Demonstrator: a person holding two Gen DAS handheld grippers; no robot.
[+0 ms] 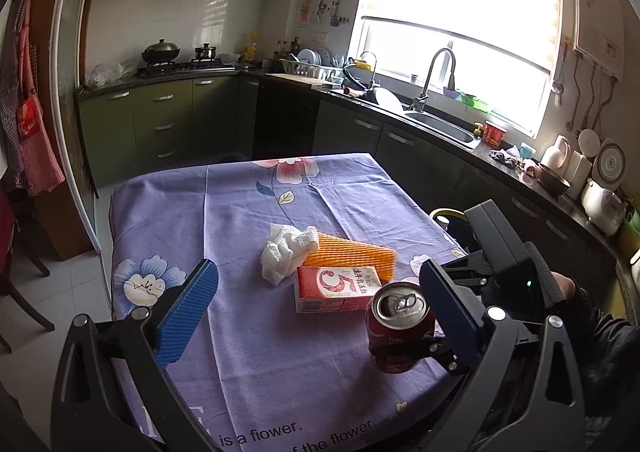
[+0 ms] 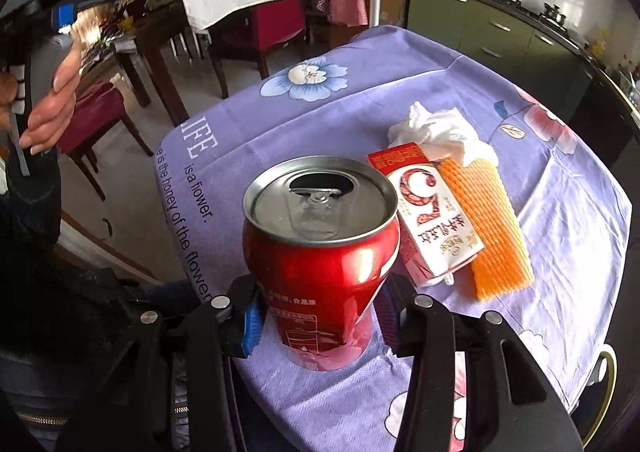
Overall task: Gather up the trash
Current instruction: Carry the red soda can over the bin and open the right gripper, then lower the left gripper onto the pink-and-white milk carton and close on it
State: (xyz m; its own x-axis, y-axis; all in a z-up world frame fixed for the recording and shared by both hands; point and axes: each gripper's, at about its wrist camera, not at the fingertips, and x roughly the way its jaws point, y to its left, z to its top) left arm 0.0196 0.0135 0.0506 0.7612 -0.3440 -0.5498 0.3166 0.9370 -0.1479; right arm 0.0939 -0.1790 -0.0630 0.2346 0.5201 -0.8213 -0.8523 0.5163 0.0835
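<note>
A red soda can (image 2: 320,252) with an open top stands upright at the table's near edge; my right gripper (image 2: 320,326) is shut on its lower body. The can also shows in the left wrist view (image 1: 400,326). Behind it lie a pink-and-white milk carton (image 1: 336,288) (image 2: 434,220), an orange foam net sleeve (image 1: 352,254) (image 2: 488,224) and a crumpled white tissue (image 1: 286,252) (image 2: 436,128). My left gripper (image 1: 316,306) is open and empty, hovering above the table's near side, with the carton between its fingers' line of sight.
The table carries a purple flowered cloth (image 1: 224,212). A yellow-rimmed bin (image 1: 450,214) stands by the table's right side. Kitchen counters with a sink (image 1: 440,124) run behind. Dark chairs (image 2: 100,120) stand on the left.
</note>
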